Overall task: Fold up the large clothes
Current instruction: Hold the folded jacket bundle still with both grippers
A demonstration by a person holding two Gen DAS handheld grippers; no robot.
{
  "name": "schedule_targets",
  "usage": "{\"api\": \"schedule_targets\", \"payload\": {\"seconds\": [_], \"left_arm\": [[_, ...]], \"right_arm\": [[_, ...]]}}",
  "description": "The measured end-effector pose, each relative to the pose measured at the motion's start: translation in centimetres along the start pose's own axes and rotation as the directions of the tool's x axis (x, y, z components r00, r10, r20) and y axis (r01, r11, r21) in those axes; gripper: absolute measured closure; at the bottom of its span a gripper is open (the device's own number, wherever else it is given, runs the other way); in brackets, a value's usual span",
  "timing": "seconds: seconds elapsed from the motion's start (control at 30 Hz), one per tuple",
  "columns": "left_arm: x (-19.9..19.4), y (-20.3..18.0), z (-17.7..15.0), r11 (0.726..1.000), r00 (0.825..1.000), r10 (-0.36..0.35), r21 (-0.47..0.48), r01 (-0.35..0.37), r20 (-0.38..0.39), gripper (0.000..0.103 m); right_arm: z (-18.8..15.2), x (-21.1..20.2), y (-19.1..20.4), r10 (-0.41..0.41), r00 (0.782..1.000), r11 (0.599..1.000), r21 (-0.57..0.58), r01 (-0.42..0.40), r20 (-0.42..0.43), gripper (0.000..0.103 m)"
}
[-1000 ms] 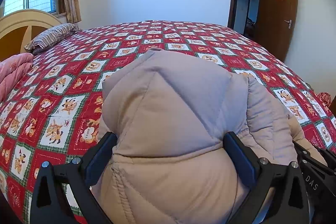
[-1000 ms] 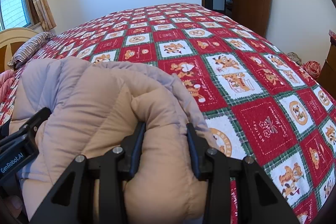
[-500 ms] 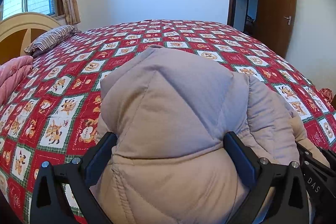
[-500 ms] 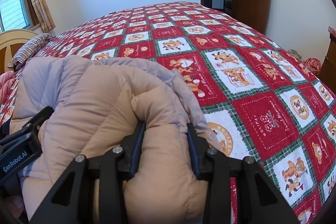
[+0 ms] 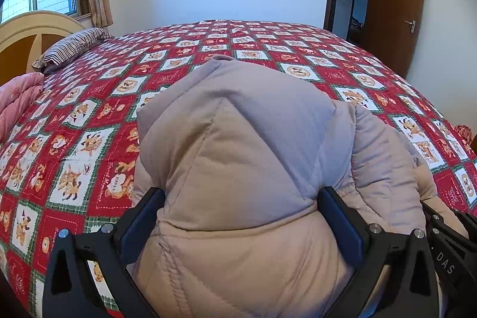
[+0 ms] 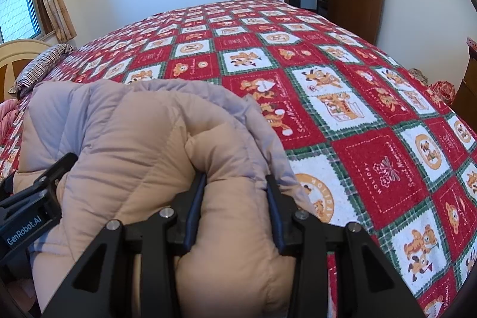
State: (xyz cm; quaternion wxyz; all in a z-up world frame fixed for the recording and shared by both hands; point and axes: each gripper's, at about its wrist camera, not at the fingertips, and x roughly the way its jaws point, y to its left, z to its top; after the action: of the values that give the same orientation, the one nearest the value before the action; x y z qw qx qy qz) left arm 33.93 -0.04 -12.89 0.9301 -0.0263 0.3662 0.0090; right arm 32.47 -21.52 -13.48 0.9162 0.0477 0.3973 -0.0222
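Note:
A puffy beige down jacket [image 5: 238, 154] with a grey lining is bunched up at the near edge of the bed. My left gripper [image 5: 241, 207] is shut on a thick fold of it, jaws wide apart around the padding. My right gripper [image 6: 235, 192] is shut on another fold of the same jacket [image 6: 134, 145], to the right of the left one. The left gripper's body shows at the left of the right wrist view [image 6: 32, 207]. The jacket's lower part is hidden under the grippers.
The bed carries a red, white and green patchwork quilt [image 6: 357, 97]. A striped pillow [image 5: 74, 46] and a wooden headboard [image 5: 26, 32] are at far left, pink bedding [image 5: 18, 103] beside them. A brown door [image 5: 396, 8] stands open at the right.
Both grippers keep their hold on the jacket. The view has shifted slightly, the jacket bundle rising a little over the quilt.

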Motion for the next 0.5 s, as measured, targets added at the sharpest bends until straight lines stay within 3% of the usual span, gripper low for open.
{"api": "schedule_targets", "payload": {"seconds": [0.5], "left_arm": [[0.53, -0.42, -0.03, 0.999, 1.000, 0.030, 0.018, -0.030, -0.006, 0.001]], "right_arm": [[0.09, 0.76, -0.47, 0.026, 1.000, 0.999, 0.019, -0.026, -0.016, 0.060]]}}
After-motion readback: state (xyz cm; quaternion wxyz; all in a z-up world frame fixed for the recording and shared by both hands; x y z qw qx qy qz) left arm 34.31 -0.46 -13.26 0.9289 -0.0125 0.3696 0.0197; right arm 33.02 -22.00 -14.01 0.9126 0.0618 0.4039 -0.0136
